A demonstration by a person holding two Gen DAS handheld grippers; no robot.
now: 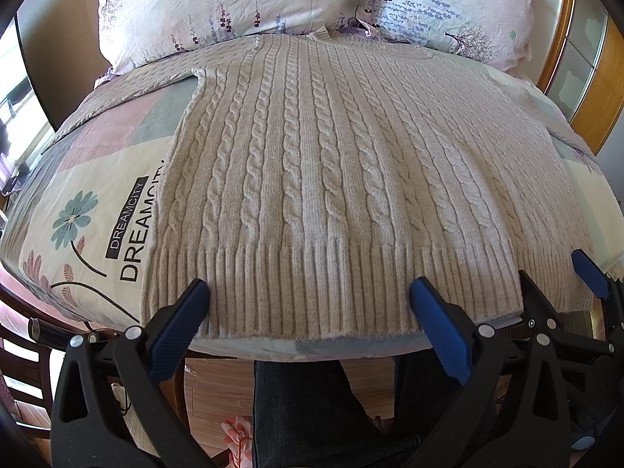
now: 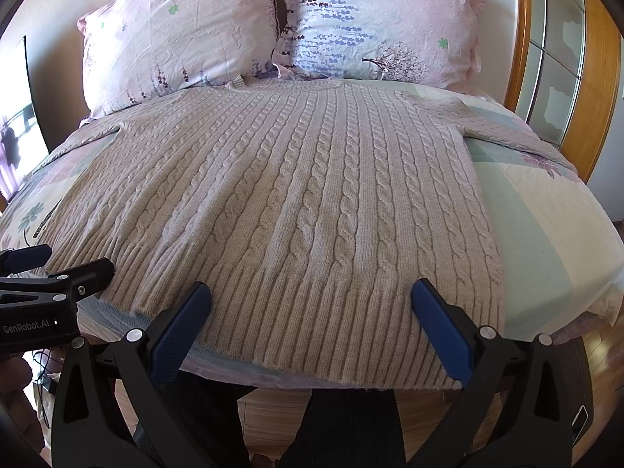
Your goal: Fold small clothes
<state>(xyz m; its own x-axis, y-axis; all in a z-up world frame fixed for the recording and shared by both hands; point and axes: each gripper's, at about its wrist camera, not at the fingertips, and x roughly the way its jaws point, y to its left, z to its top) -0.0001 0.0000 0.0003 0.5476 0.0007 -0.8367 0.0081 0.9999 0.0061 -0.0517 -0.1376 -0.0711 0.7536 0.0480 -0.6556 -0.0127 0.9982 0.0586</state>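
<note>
A beige cable-knit sweater (image 1: 312, 163) lies flat on the bed, ribbed hem toward me, collar toward the pillows, sleeves spread to both sides. It also shows in the right wrist view (image 2: 296, 195). My left gripper (image 1: 310, 296) is open and empty, its blue-padded fingers above the left half of the hem. My right gripper (image 2: 312, 296) is open and empty above the right half of the hem. The right gripper shows at the right edge of the left wrist view (image 1: 561, 280). The left gripper shows at the left edge of the right wrist view (image 2: 70, 263).
The bed has a patterned quilt (image 1: 97, 210) printed with a flower and "DREAMCITY". Two floral pillows (image 2: 187, 35) lean at the head. A wooden-framed glass panel (image 2: 553, 50) stands to the right. The person's dark trousers (image 1: 312, 409) and wooden floor show below the bed's edge.
</note>
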